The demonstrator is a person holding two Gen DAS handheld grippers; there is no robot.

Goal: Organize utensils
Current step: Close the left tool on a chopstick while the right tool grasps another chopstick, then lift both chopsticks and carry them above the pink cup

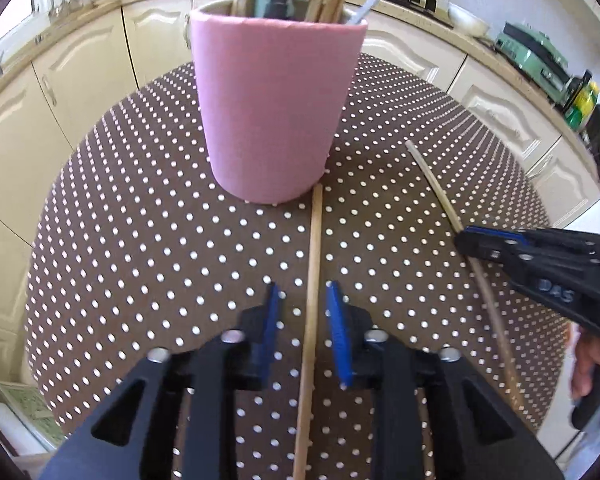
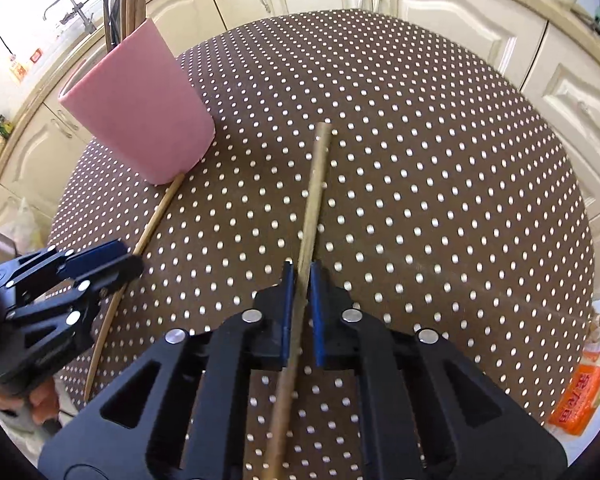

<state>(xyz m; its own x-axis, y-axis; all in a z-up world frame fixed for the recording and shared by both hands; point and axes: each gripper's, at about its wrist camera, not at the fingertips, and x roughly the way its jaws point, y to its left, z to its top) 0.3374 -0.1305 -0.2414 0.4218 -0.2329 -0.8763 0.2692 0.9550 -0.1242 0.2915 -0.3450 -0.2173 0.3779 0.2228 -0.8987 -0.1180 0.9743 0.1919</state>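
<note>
A pink cup (image 1: 276, 108) stands on the dotted table and holds several wooden sticks and metal utensils. It also shows in the right wrist view (image 2: 136, 100). One wooden chopstick (image 1: 312, 300) lies on the table, its far end against the cup's base. My left gripper (image 1: 302, 312) is open, with its fingers on either side of that chopstick, not touching it. My right gripper (image 2: 302, 276) is shut on a second chopstick (image 2: 316, 188), which points away across the table. That gripper also shows in the left wrist view (image 1: 472, 244).
The round table (image 2: 420, 160) has a brown cloth with white dots. Cream kitchen cabinets (image 2: 440, 0) curve around behind it. A green appliance (image 1: 532, 56) and a bowl (image 1: 468, 20) stand on the counter. An orange packet (image 2: 584, 388) lies off the table's right edge.
</note>
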